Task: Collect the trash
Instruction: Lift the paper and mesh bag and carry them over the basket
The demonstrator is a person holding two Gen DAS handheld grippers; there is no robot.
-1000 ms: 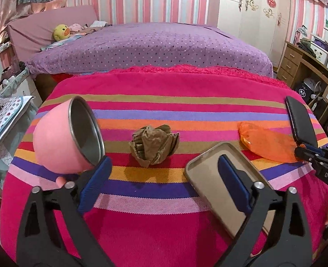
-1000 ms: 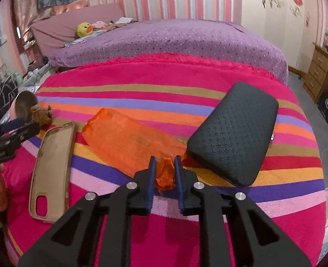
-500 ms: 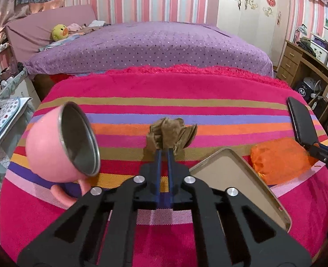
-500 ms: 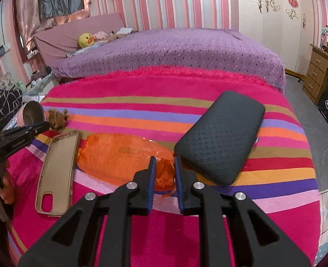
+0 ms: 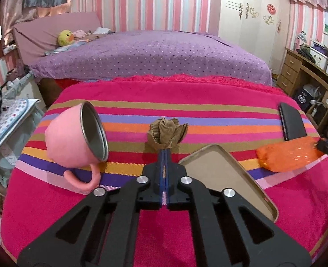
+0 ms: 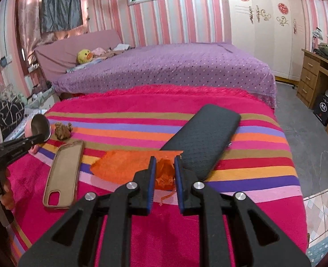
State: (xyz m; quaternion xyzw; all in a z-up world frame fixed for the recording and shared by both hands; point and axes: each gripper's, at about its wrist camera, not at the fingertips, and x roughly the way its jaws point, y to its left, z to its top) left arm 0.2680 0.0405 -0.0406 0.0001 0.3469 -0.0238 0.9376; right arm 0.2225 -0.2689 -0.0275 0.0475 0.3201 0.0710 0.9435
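A crumpled brown paper ball is pinched at its near edge by my left gripper, which is shut on it and holds it above the striped blanket; it also shows in the right wrist view. An orange plastic bag hangs from my right gripper, whose fingers are closed on its bunched end; the bag is lifted partly off the blanket. The bag also shows in the left wrist view.
A pink mug lies on its side at the left. A tan phone case lies between the two pieces of trash. A black textured case lies at the right. A purple bed stands behind.
My left gripper closed on the brown paper ball and lifted it. My right gripper raised the orange bag, which now hangs off the blanket. Both views rose.
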